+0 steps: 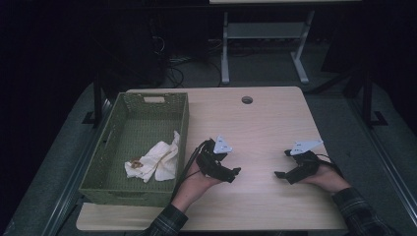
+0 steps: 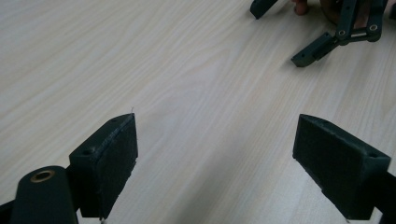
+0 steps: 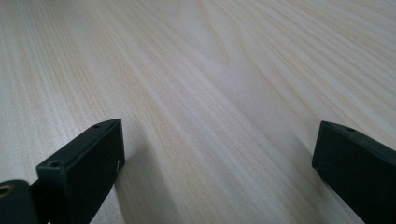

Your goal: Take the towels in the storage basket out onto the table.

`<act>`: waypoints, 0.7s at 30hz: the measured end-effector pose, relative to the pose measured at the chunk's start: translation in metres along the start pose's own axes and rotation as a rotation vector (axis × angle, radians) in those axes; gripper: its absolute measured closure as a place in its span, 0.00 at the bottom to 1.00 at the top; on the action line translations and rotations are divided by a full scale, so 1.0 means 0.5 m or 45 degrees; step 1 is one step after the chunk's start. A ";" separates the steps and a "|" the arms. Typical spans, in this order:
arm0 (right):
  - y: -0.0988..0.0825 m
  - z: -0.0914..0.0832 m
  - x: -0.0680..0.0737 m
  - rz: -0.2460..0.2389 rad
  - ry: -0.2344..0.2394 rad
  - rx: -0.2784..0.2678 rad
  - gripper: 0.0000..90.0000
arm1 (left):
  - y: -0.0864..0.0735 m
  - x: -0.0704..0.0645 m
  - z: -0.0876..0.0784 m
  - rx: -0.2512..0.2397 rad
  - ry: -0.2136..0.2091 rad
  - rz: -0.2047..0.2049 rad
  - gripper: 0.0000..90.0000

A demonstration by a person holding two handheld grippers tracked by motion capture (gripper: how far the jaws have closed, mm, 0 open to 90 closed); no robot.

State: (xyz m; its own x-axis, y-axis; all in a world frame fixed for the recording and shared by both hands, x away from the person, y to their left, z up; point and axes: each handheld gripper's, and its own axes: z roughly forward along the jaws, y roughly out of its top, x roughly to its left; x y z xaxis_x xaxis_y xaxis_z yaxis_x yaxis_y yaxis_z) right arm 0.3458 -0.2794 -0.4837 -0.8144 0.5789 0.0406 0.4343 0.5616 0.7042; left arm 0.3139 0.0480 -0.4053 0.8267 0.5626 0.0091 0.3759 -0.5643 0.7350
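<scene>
Two grippers are resting low over the bare wooden table (image 1: 265,123), both empty, and the work in hand looks to be the white cloth (image 1: 156,161) lying crumpled in the green woven basket (image 1: 183,129) at the table's left side.

Starting from the left: the cloth is sitting in the near right part of the basket, one corner riding up against the right wall, with a small brownish patch on it that I cannot identify. Just beside the basket's right wall, the left gripper (image 1: 235,173) is lying on its side in the person's hand, pointing away from the basket toward the table's middle; the left gripper view shows its jaws standing wide apart with nothing but tabletop between them. Farther right, the right gripper (image 1: 279,174) is pointing back toward the left one, its jaws likewise spread wide and holding nothing.

So the cloth is lying behind and to the left of the left gripper, close by, and well apart from the right one. If the cloth is to be handled, I judge the left gripper is the better placed: turning it about, lifting it over the wall, and coming down on a raised fold rather than the flat weave.
</scene>
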 end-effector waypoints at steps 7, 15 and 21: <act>0.000 0.000 0.000 -0.001 -0.001 0.000 0.02 | 0.016 0.007 -0.008 -0.009 -0.026 0.020 0.15; 0.000 0.000 0.000 -0.001 -0.001 0.000 0.02 | 0.034 0.027 -0.027 -0.026 -0.058 0.033 0.15; 0.000 0.000 0.001 -0.003 0.000 0.000 0.02 | 0.035 0.042 -0.037 -0.037 -0.073 0.021 0.15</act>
State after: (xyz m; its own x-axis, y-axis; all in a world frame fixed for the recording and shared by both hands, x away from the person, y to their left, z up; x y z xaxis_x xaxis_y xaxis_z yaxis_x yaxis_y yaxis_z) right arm 0.3455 -0.2793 -0.4837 -0.8155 0.5774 0.0387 0.4322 0.5632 0.7043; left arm 0.3303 0.0611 -0.3795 0.8555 0.5176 -0.0171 0.3508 -0.5549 0.7543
